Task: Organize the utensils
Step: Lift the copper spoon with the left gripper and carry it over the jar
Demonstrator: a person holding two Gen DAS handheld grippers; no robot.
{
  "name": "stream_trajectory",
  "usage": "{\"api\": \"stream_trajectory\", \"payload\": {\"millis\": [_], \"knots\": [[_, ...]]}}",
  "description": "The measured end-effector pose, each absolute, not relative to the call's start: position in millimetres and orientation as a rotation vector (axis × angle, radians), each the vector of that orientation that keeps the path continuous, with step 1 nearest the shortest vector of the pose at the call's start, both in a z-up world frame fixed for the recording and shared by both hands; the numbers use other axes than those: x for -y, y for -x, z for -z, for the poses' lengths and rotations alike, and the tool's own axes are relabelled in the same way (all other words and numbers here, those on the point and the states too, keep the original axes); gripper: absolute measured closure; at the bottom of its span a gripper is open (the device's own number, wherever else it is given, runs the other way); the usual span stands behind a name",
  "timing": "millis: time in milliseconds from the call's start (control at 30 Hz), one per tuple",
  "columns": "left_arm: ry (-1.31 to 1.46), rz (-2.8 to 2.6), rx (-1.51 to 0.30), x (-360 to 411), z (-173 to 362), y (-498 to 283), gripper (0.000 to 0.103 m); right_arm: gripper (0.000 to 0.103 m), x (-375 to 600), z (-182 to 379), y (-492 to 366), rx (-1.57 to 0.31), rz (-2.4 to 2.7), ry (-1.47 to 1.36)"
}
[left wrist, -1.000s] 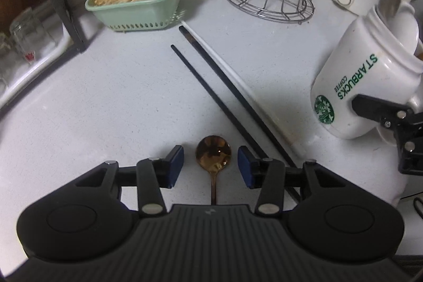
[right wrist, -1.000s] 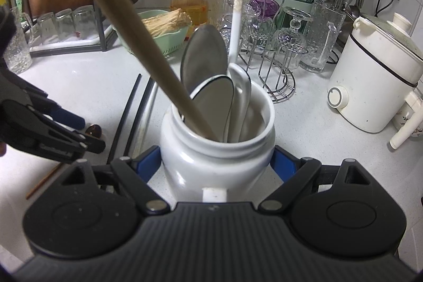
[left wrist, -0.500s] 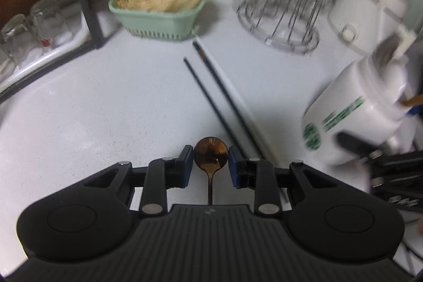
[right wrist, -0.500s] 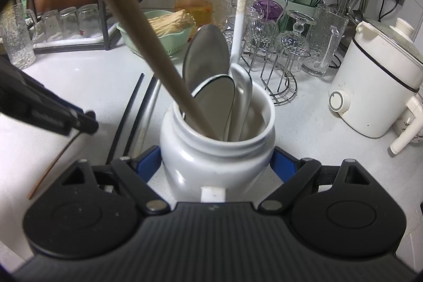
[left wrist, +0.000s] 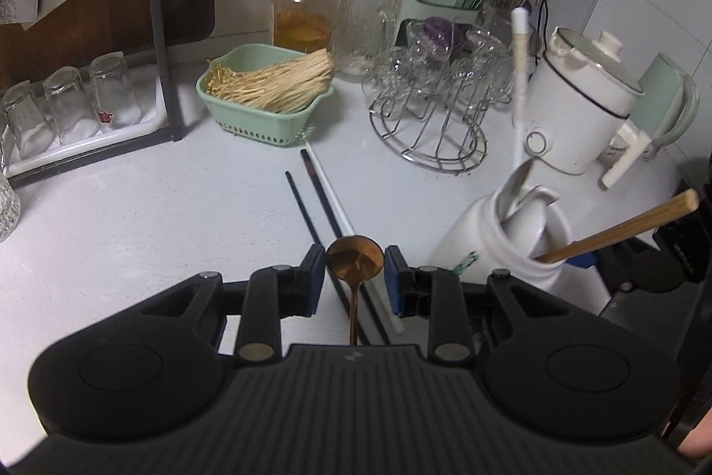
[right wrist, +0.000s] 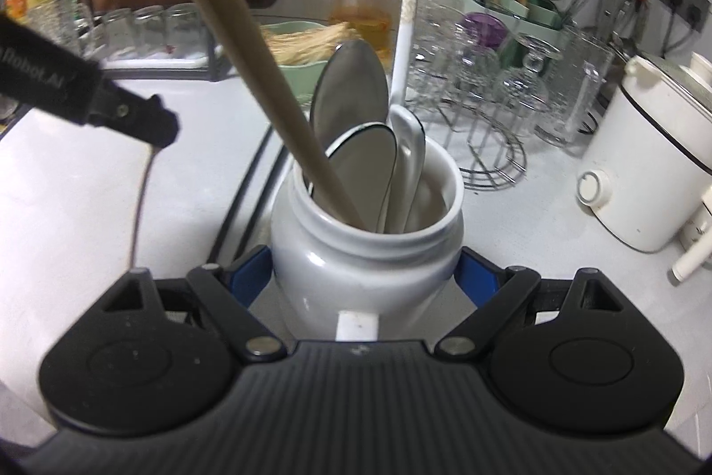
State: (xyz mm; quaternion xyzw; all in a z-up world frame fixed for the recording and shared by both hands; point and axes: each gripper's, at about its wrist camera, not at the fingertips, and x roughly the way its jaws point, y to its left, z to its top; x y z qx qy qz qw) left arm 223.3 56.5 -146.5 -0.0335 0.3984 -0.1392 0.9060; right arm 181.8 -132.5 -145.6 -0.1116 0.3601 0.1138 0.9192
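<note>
The left gripper is closed on a small copper-coloured spoon. Its 2 blue pads press against either side of the bowl, and the thin handle runs back toward the gripper body. The spoon is held above the white counter.

Below it, 2 black chopsticks and 1 white chopstick lie side by side on the counter.

The right gripper is clamped around the lower body of a white jar, with 1 blue pad on each side. The jar holds 1 wooden stick, 2 metal spoons and 1 white ladle. In the left view the jar tilts, standing to the right of the copper-coloured spoon.

A green basket and a wire glass rack stand further back.
</note>
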Motion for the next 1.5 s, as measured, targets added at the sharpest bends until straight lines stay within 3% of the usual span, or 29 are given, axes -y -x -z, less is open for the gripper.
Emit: {"api": "stream_trajectory", "payload": {"millis": [1000, 1500], "knots": [[0.121, 0.432, -0.533, -26, 5, -194, 0.070, 0.012, 131, 147, -181, -0.724, -0.269, 0.233], [0.073, 0.509, -0.584, 7, 34, -217, 0.070, 0.012, 131, 147, -180, -0.725, -0.266, 0.231]]}}
